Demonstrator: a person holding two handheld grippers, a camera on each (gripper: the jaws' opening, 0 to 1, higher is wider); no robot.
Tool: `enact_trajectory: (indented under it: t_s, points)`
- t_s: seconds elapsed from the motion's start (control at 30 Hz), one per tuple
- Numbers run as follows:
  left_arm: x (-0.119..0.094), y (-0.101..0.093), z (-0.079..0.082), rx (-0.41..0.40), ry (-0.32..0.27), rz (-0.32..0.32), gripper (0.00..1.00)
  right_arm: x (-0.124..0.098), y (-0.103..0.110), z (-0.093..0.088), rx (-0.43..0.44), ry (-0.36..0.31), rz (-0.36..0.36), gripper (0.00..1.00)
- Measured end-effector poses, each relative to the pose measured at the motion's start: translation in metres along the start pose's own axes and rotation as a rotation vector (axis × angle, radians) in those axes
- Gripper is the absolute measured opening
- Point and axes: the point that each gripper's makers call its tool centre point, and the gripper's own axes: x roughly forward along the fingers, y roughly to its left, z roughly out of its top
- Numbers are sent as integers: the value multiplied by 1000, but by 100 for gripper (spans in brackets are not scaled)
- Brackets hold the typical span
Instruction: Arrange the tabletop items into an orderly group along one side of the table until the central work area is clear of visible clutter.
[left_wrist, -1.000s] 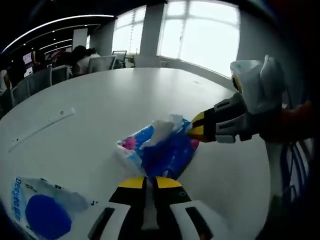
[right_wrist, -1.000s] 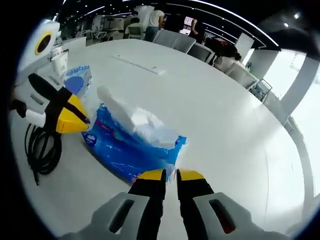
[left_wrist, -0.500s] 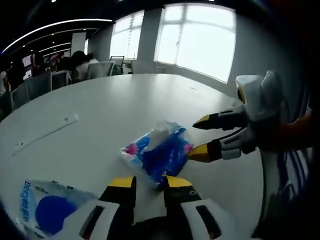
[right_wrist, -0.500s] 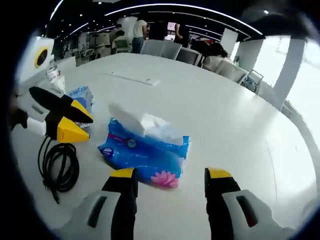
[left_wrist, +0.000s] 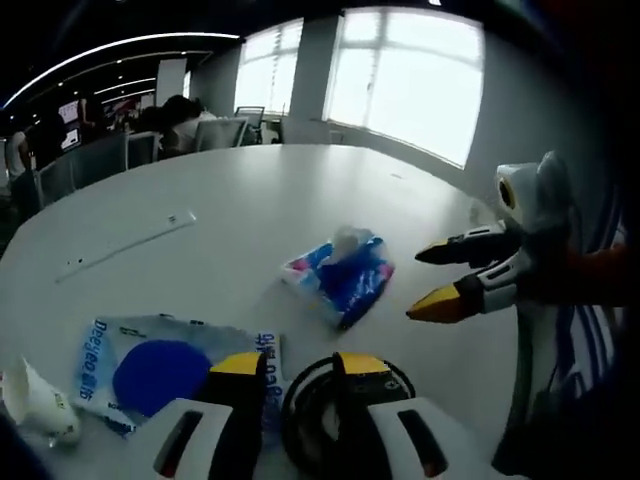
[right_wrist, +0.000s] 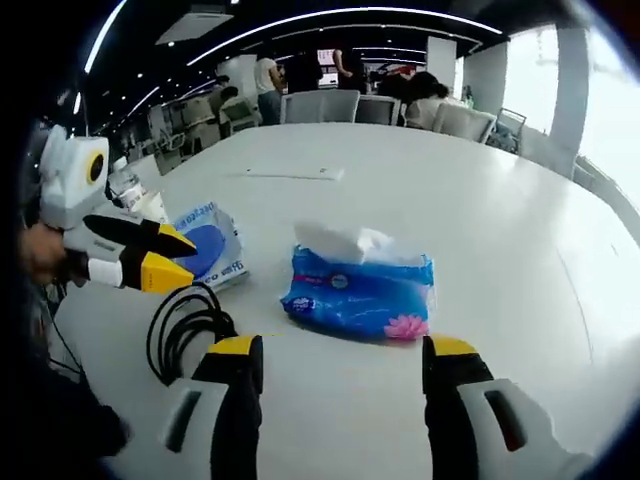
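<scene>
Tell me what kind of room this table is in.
Probably an open-plan office or meeting area: a large white table, office chairs along its far edge, ceiling strip lights, and big windows.

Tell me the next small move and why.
Probably bring the open right gripper forward onto the blue tissue pack: it lies alone toward the table's middle, apart from the wipes packet and black cable beside the left gripper.

Glossy plastic tissue pack (right_wrist: 360, 296), matt table (right_wrist: 500, 210)
</scene>
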Motion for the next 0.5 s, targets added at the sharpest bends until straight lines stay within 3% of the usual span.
enact_trajectory:
  t_s: [0.3, 0.5]
  points:
    - [-16, 3, -37, -49, 42, 19, 25, 1, 46, -13, 4, 30, 82, 59]
    - [-23, -1, -48, -84, 63, 23, 25, 5, 69, -24, -4, 55, 115, 49]
